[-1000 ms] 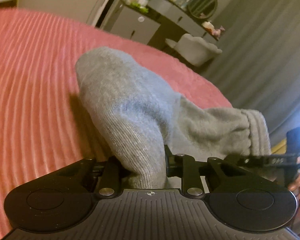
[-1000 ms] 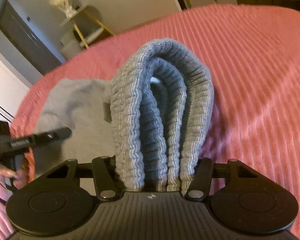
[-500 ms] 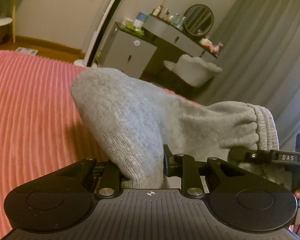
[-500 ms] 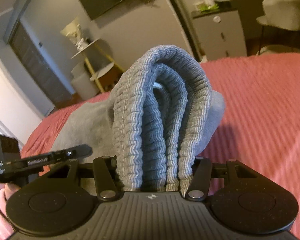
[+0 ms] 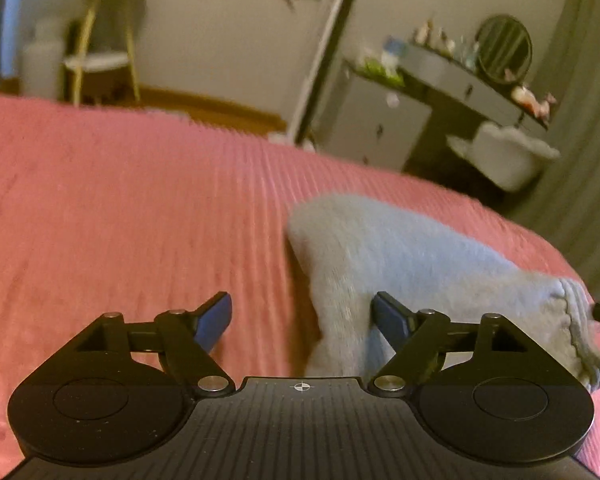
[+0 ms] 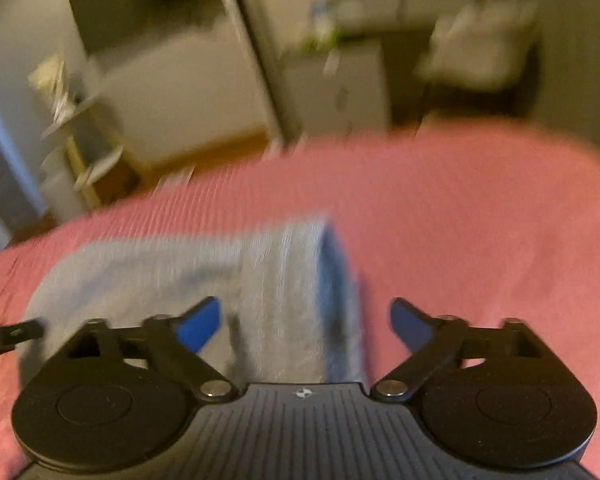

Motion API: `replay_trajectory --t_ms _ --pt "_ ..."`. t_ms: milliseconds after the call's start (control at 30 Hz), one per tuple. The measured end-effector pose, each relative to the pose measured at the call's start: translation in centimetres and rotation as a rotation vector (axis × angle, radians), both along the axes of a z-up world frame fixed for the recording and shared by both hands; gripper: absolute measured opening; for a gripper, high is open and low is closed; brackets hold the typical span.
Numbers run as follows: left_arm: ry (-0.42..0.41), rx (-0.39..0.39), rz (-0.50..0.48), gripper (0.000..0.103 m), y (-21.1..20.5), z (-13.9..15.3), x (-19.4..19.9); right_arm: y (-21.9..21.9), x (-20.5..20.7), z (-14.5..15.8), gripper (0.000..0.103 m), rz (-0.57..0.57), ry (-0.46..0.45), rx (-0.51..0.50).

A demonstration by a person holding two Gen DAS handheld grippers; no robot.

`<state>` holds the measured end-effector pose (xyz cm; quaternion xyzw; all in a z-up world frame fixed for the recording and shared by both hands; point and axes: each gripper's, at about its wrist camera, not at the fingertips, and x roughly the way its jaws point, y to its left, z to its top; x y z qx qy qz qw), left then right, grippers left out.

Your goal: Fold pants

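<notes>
The grey pants (image 5: pixel 412 264) lie folded in a bundle on the pink ribbed bedspread (image 5: pixel 120 216). In the left wrist view my left gripper (image 5: pixel 302 316) is open, its blue pads spread wide, with the near edge of the bundle between them but not clamped. In the right wrist view, which is blurred, the pants (image 6: pixel 228 280) lie flat with the ribbed waistband on their right side. My right gripper (image 6: pixel 304 320) is open above their near edge. The other gripper's tip (image 6: pixel 12 332) shows at the far left.
The bedspread (image 6: pixel 480 220) stretches wide on all sides of the pants. Beyond the bed stand a white cabinet (image 5: pixel 376 120), a dresser with a round mirror (image 5: pixel 504 48), a white chair (image 5: pixel 504 156) and a small shelf stand (image 5: pixel 100 52).
Both grippers have opened and let go of the pants. The bundle has dropped onto the bed, and both grippers have pulled back from it.
</notes>
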<state>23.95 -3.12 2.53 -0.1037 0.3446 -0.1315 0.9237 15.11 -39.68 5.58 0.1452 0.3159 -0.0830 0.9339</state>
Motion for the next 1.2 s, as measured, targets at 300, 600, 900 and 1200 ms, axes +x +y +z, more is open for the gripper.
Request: replay_trajectory --t_ms 300,600,900,1200 --pt "-0.039 -0.092 -0.119 0.091 -4.8 1.6 0.5 2.4 -5.0 -2.4 0.028 0.098 -0.109 0.309" --pt "-0.212 -0.170 -0.166 0.092 -6.6 3.2 0.1 0.8 -5.6 -6.5 0.018 0.035 -0.152 0.435" --pt "-0.073 0.219 -0.111 0.103 -9.7 -5.8 4.4 1.8 -5.2 -7.2 0.005 0.077 -0.150 0.371" --pt "-0.113 0.170 -0.053 0.103 -6.2 -2.0 -3.4 0.6 -7.9 -6.1 0.022 0.011 -0.181 0.504"
